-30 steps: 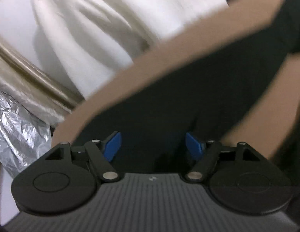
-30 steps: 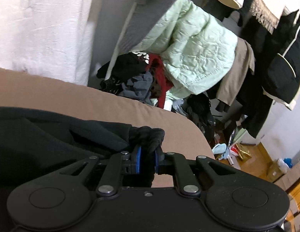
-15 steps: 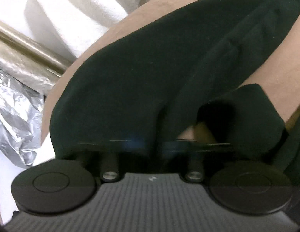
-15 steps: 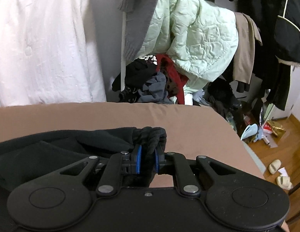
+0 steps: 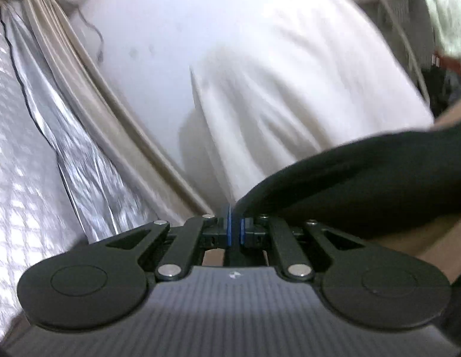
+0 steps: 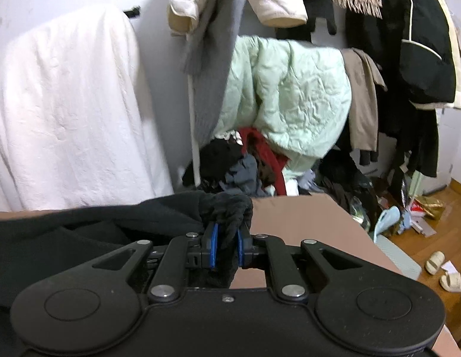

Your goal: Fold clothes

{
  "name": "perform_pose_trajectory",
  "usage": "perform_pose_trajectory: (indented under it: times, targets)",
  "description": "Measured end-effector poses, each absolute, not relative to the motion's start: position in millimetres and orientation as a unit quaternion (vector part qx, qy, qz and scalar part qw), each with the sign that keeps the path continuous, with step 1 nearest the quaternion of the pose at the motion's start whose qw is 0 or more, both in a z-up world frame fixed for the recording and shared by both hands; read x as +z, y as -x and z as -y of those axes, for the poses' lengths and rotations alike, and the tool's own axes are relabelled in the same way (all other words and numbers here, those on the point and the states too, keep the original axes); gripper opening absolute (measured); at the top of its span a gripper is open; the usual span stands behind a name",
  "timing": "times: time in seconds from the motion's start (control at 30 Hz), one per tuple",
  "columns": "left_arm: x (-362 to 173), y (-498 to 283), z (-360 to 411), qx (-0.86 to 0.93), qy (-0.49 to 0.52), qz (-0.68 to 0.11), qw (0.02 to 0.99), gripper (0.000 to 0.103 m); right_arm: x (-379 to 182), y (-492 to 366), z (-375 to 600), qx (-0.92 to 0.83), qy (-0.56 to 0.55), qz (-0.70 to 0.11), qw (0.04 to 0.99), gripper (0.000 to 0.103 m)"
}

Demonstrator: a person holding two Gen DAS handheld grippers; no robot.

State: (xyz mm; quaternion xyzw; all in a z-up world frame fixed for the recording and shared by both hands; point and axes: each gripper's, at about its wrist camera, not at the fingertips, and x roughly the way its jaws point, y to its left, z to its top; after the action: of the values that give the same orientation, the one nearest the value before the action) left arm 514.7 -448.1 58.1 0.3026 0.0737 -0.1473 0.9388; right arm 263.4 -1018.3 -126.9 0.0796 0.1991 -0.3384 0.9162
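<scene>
A black garment stretches to the right from my left gripper, whose blue pads are shut on its edge; it is lifted above the brown surface. In the right wrist view the same black garment lies over the brown surface, and my right gripper is shut on a bunched corner of it.
A white cloth-covered object stands behind the surface. A silver foil curtain hangs at the left. A rack with a pale green quilted jacket, dark coats and a clothes pile stands at the right. Slippers lie on the wood floor.
My left gripper went from open over the garment to shut on its edge, then lifted and tilted up. My right gripper kept its hold and rose, tilting up.
</scene>
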Motion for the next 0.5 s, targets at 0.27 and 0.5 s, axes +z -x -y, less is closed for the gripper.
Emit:
perform_pose_trajectory:
  times: [0.27,0.5]
  targets:
    - [58,-682,513,0.012,-0.284,-0.16,0.945,0.08,-130,-311,1039,-0.342,-0.066,-0.257,0.902,0.021]
    - [-27,-690,508,-0.029,-0.21,-0.259,0.942,0.085,-155,-317,1018,-0.429,-0.085,-0.282,0.854,0.069]
